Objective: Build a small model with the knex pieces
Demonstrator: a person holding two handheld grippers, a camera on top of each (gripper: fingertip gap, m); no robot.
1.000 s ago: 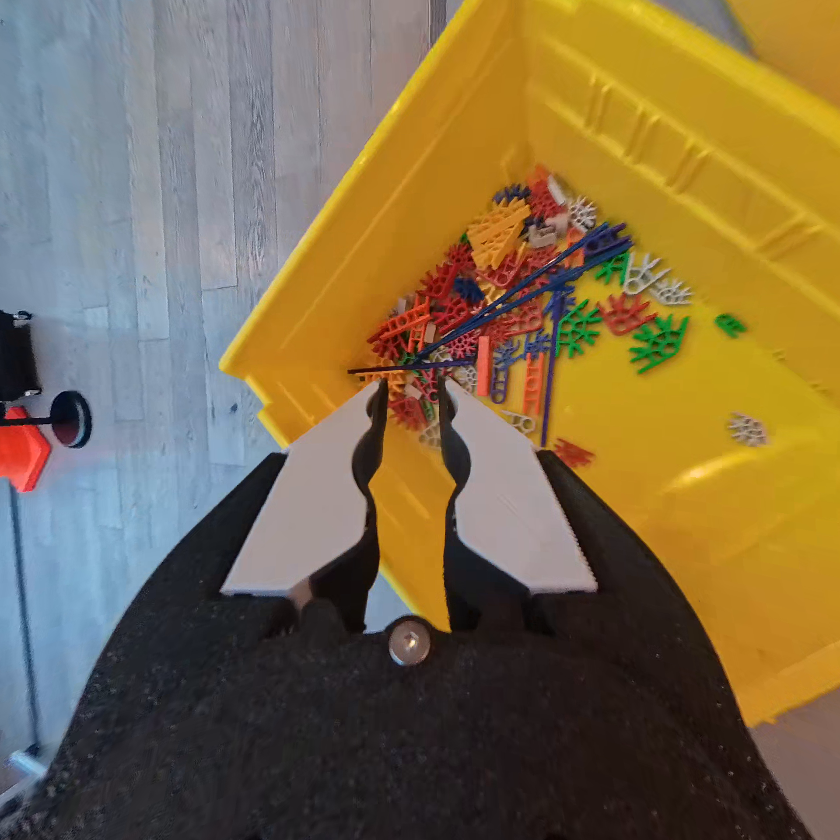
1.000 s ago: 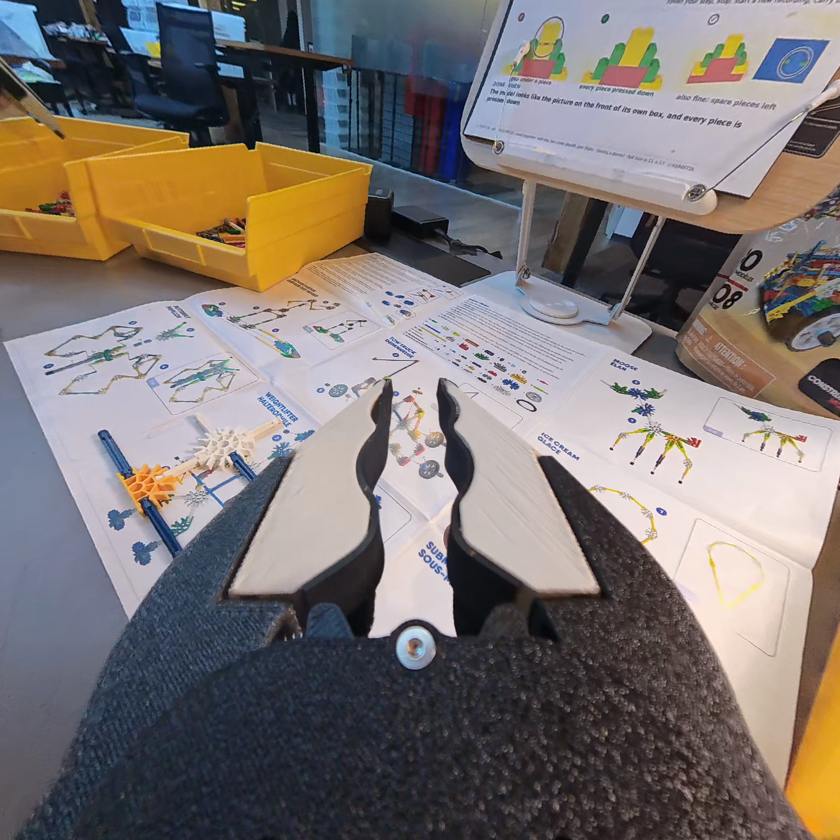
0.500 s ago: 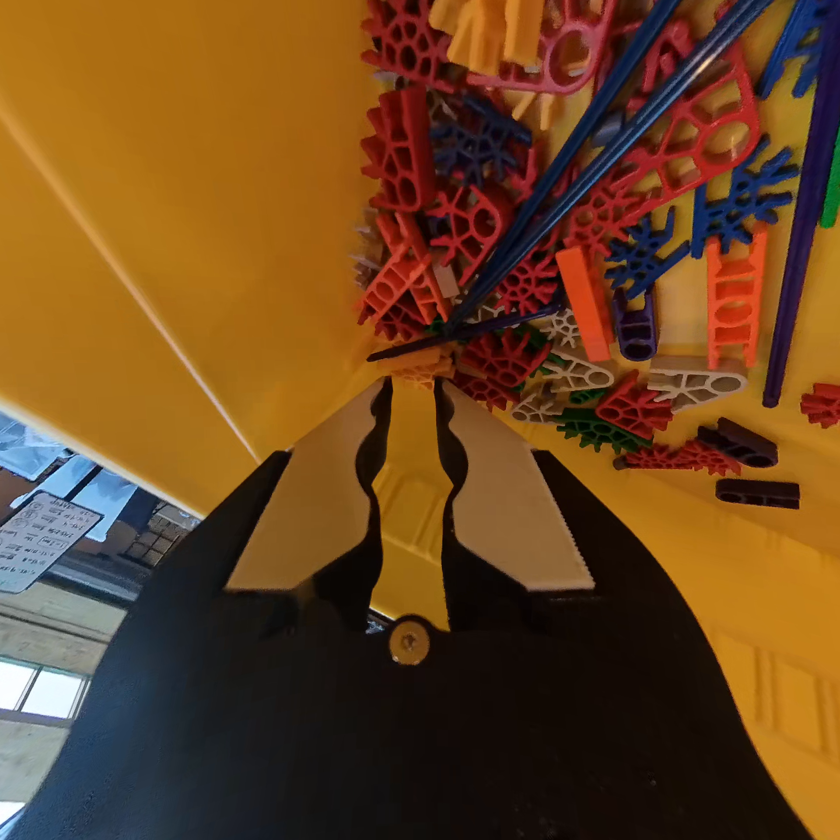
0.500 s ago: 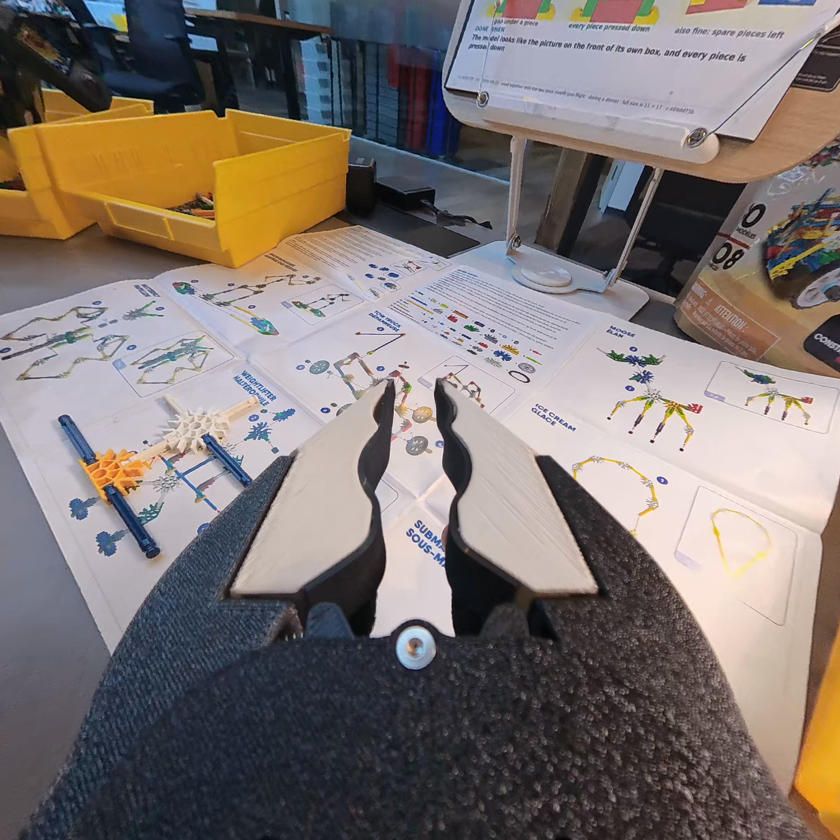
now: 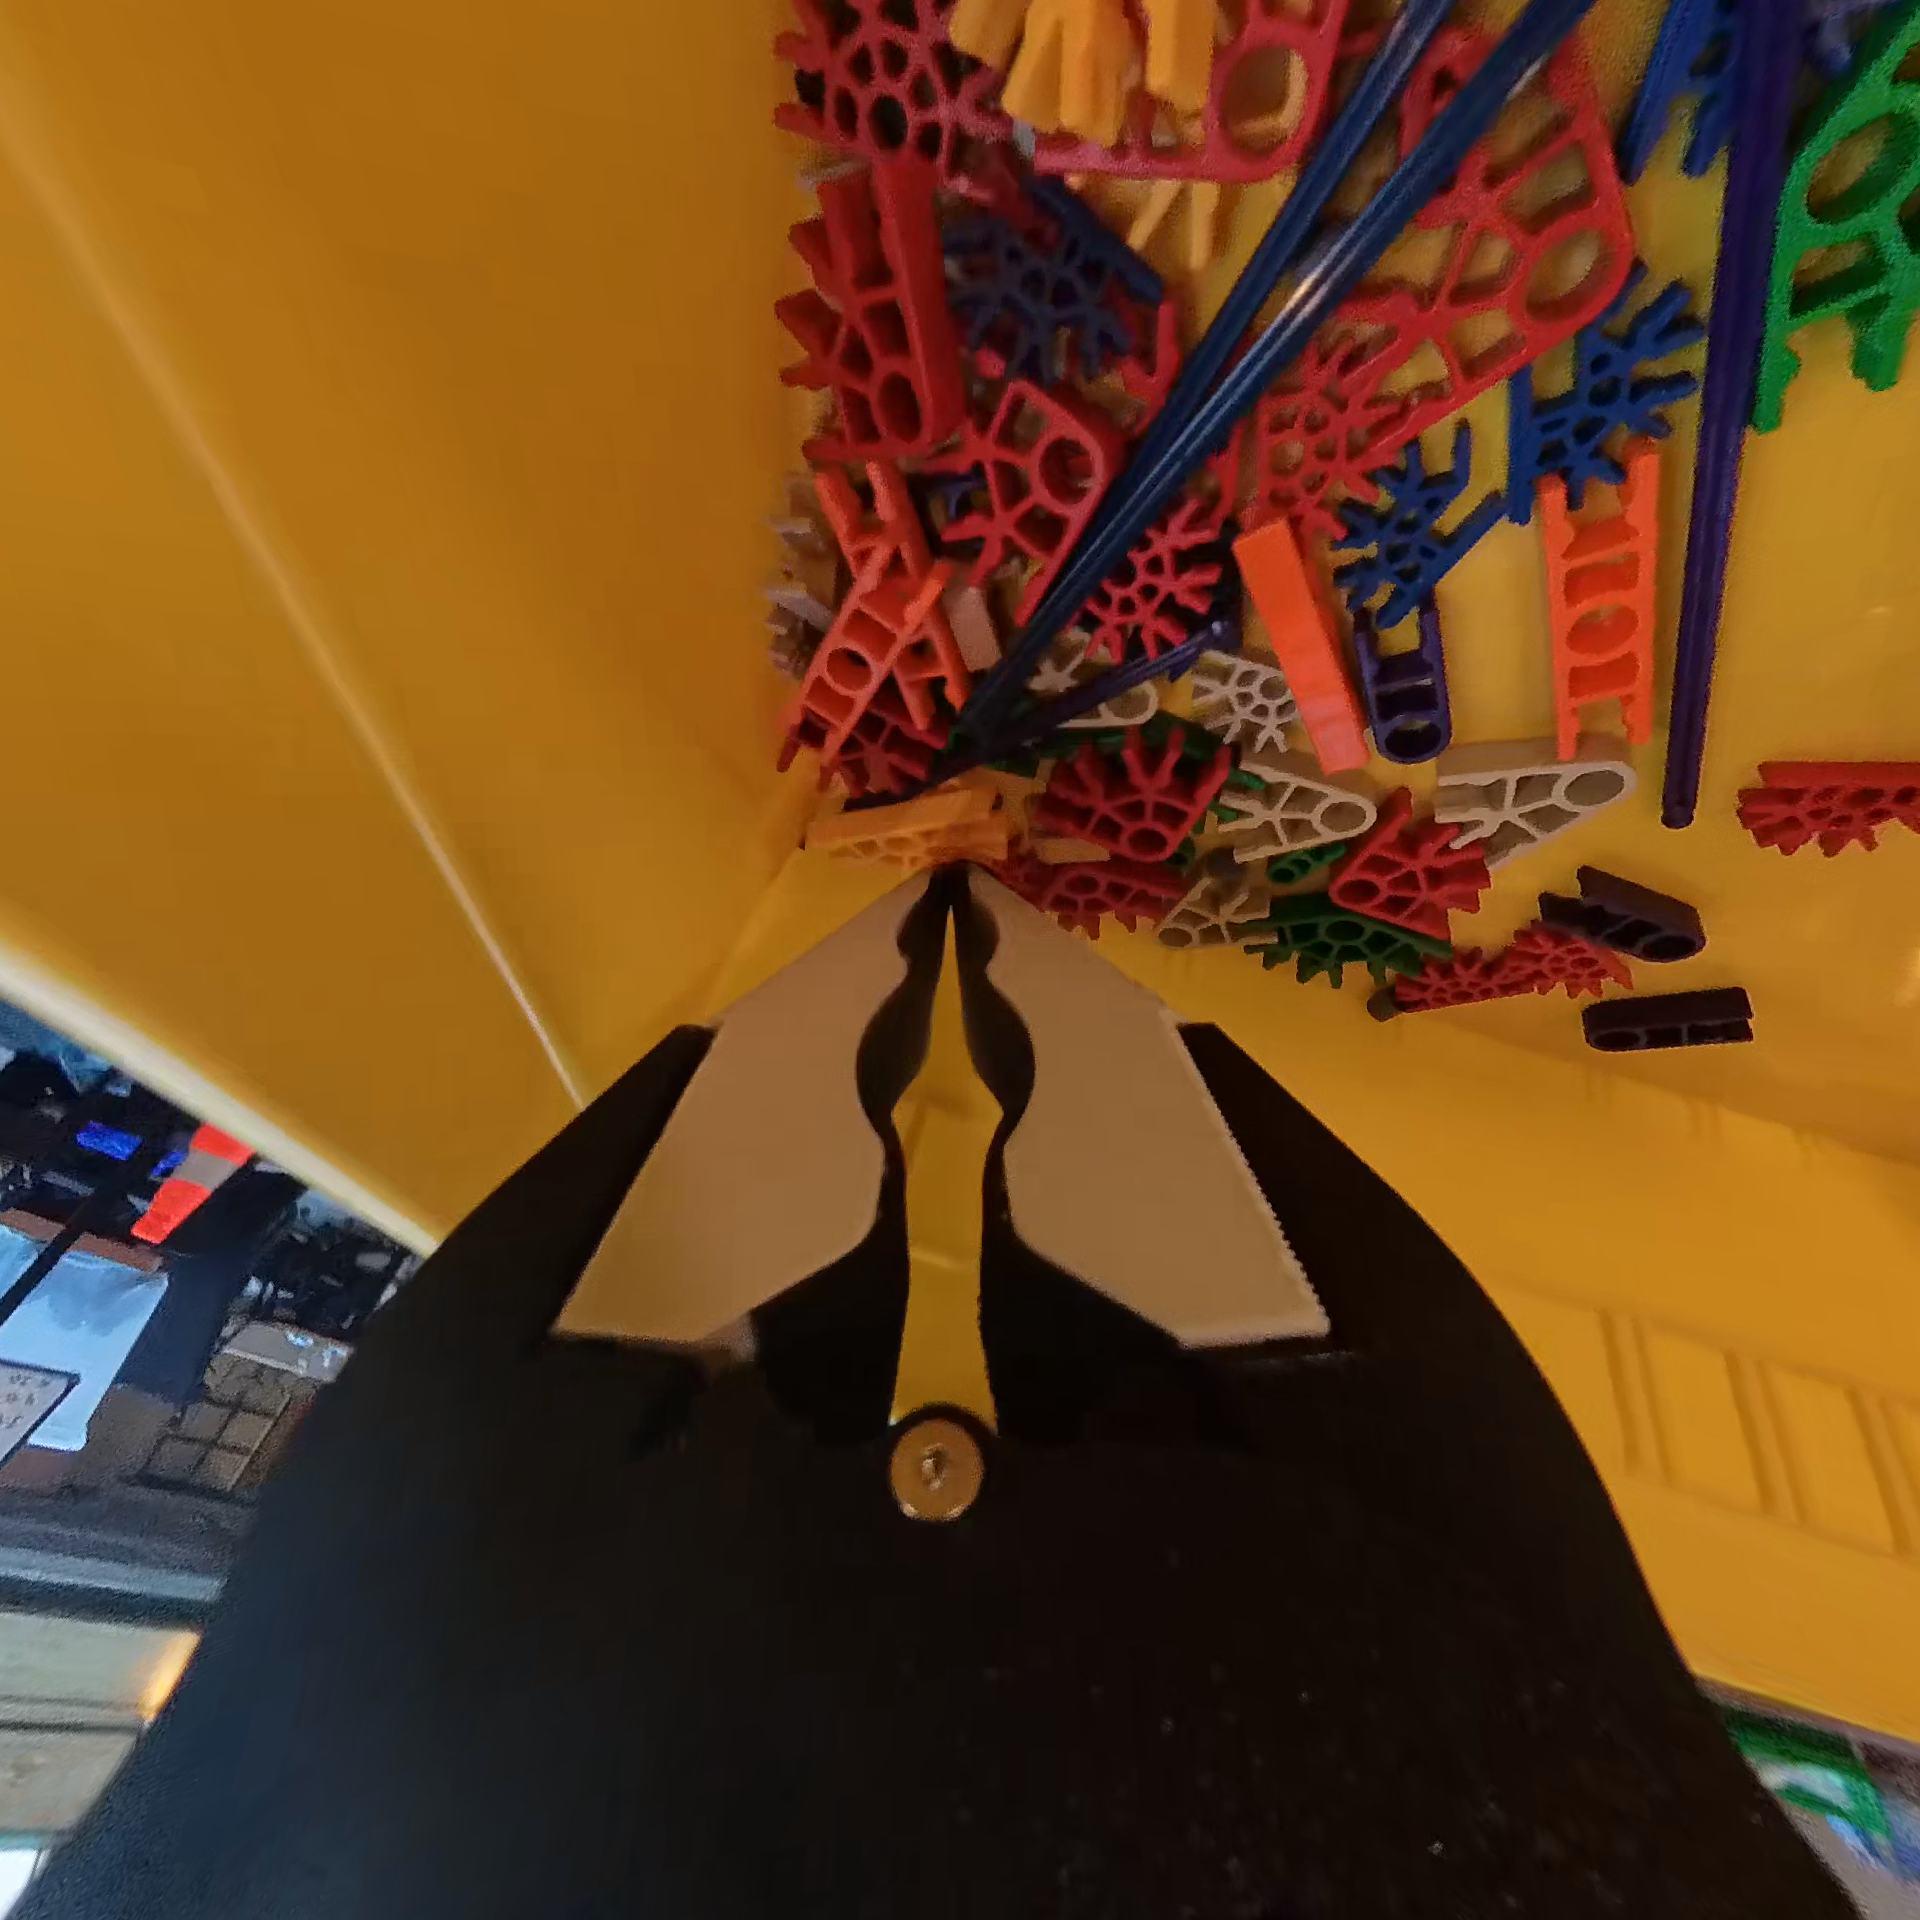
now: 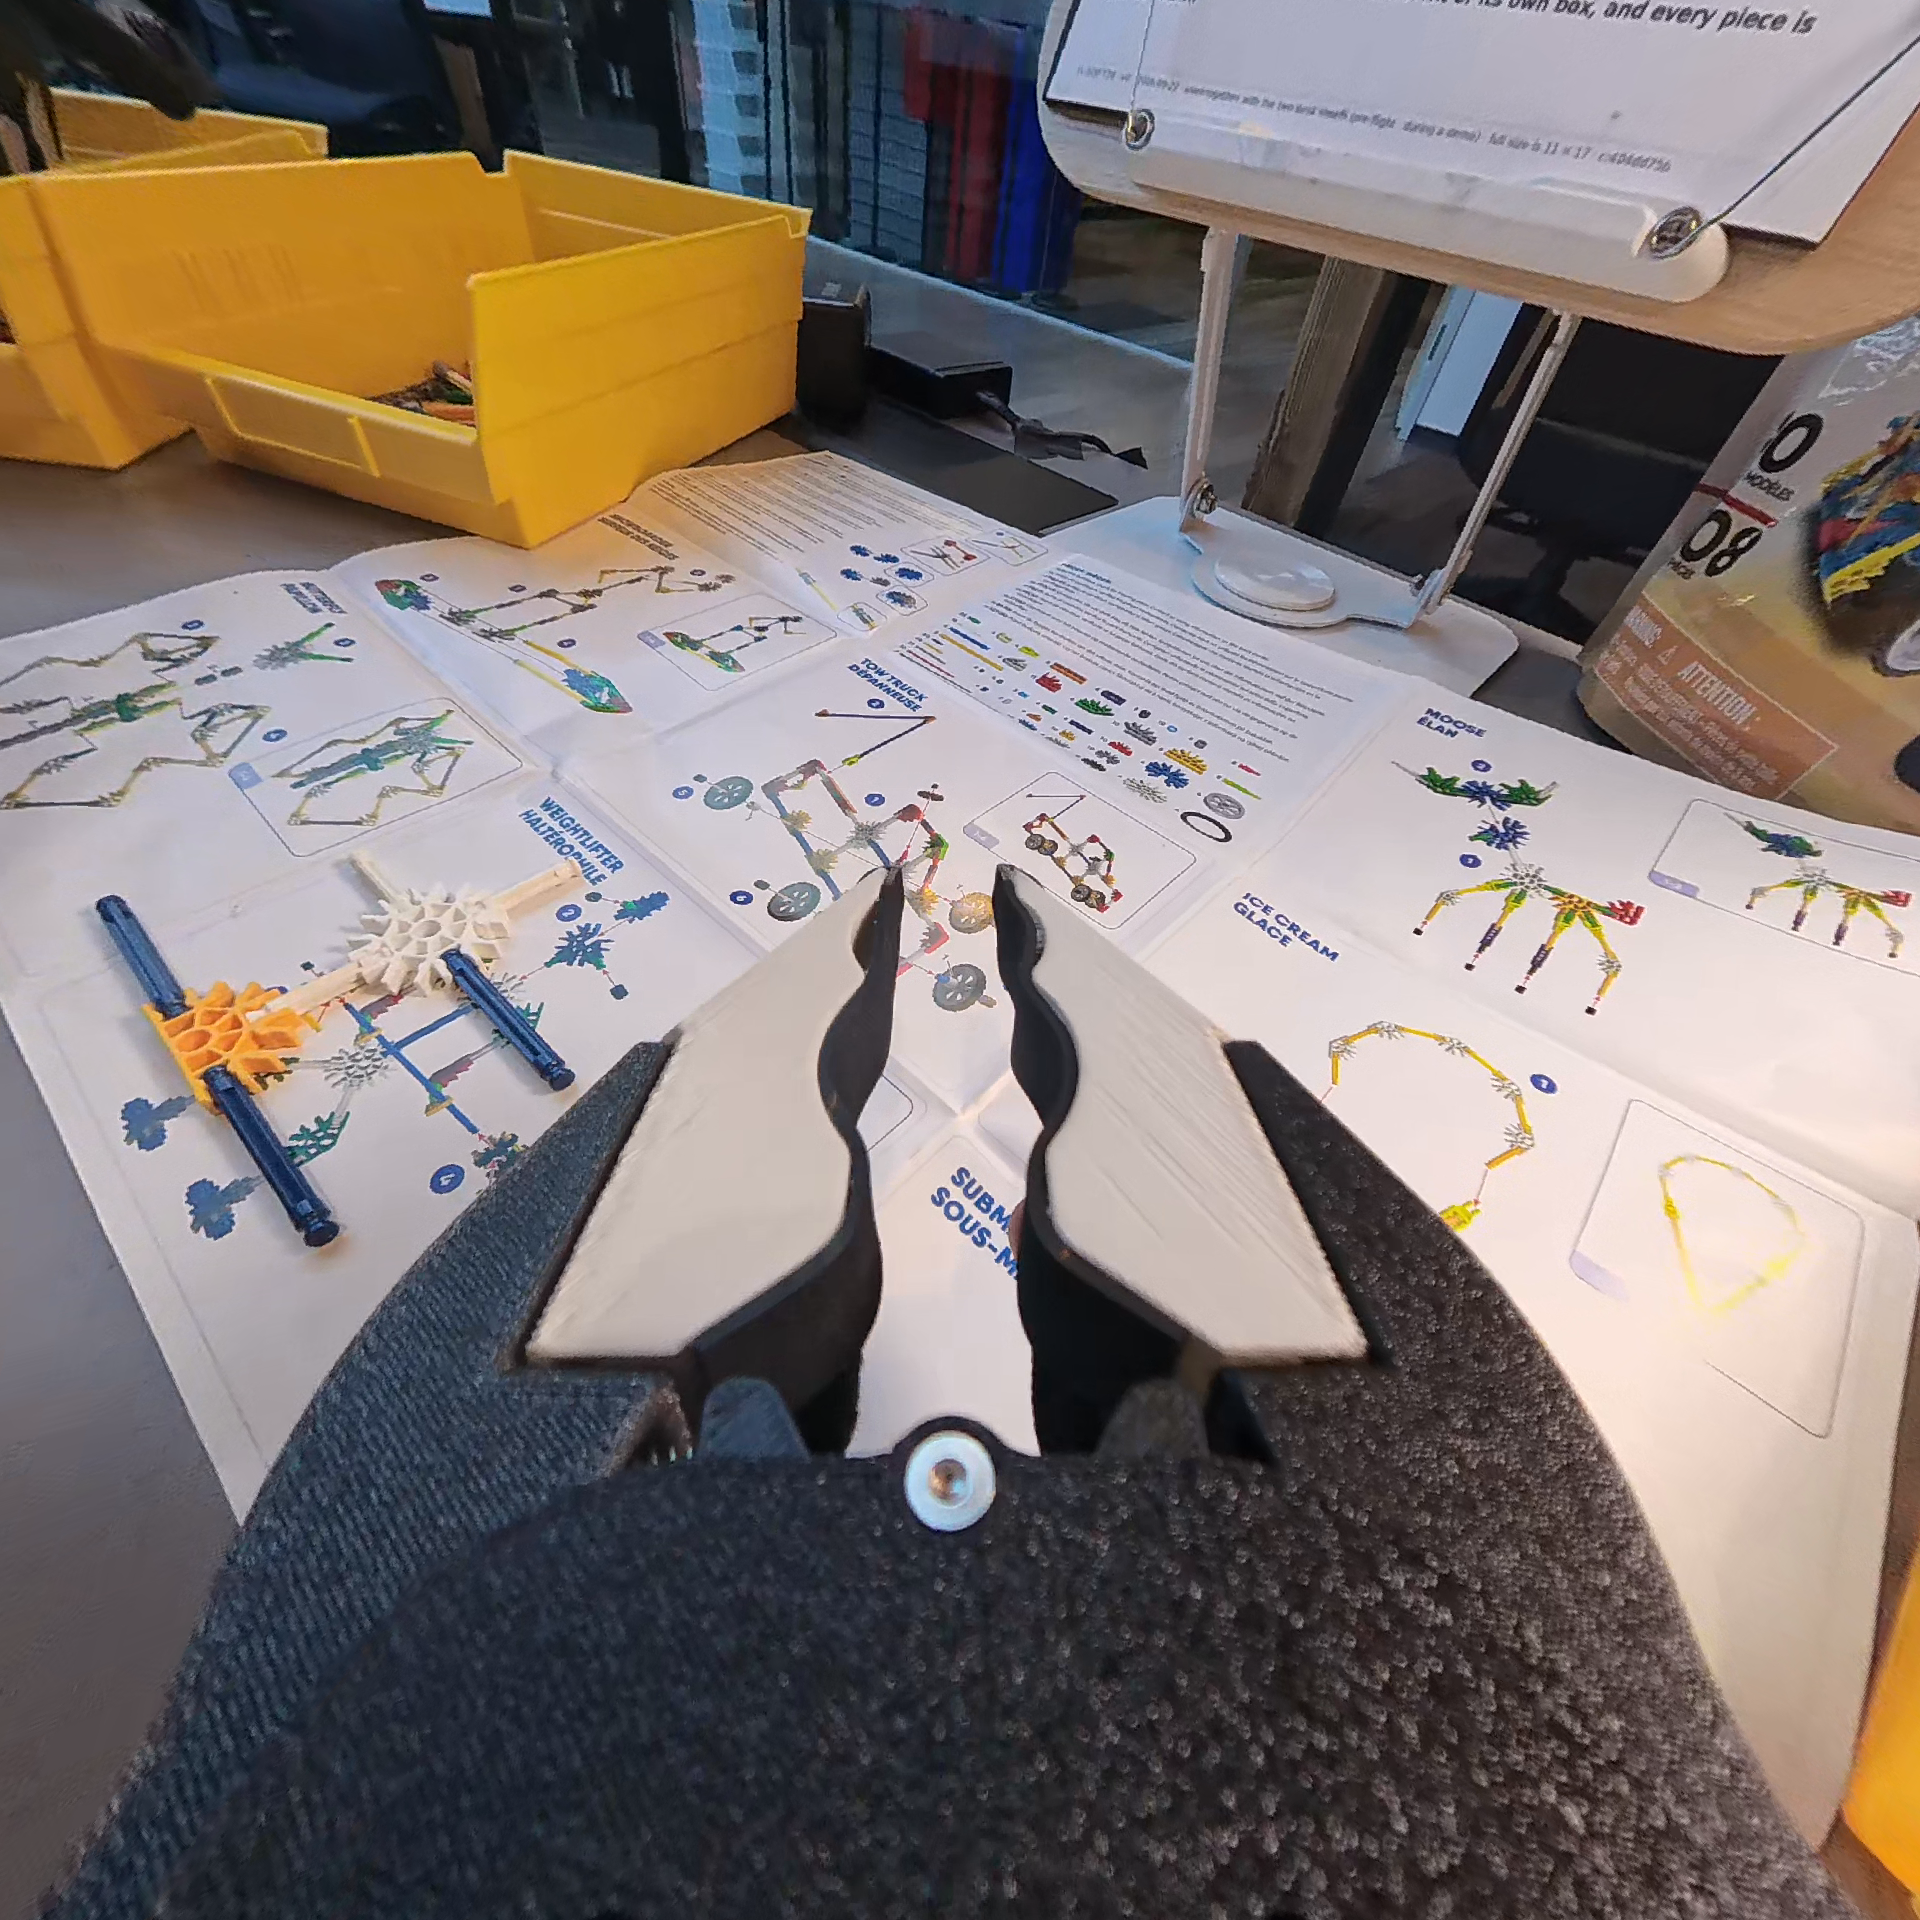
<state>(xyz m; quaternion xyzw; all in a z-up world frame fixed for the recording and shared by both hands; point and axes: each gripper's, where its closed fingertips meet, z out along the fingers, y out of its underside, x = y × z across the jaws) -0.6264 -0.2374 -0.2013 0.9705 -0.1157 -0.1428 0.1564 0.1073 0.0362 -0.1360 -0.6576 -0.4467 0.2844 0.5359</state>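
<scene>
The left tool [image 5: 951, 883] sits deep in a yellow bin [image 5: 364, 520], its tips pinched almost together on or just below an orange connector [image 5: 909, 828] at the edge of the heap of construction pieces [image 5: 1195, 520]; whether it truly grips is hard to tell. With so shallow a bite the connector could slip out or drag neighbouring rods. The right tool [image 6: 943, 883] hangs narrowly parted and empty above the instruction sheet [image 6: 1299, 727] on the counter [image 6: 83, 1195].

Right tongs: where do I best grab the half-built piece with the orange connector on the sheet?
Probably the long blue rod, on its bare stretch below the orange connector. Come from above, jaws across it: it lies flat on the instruction sheet, nothing beside it. The right tongs are open.
</scene>
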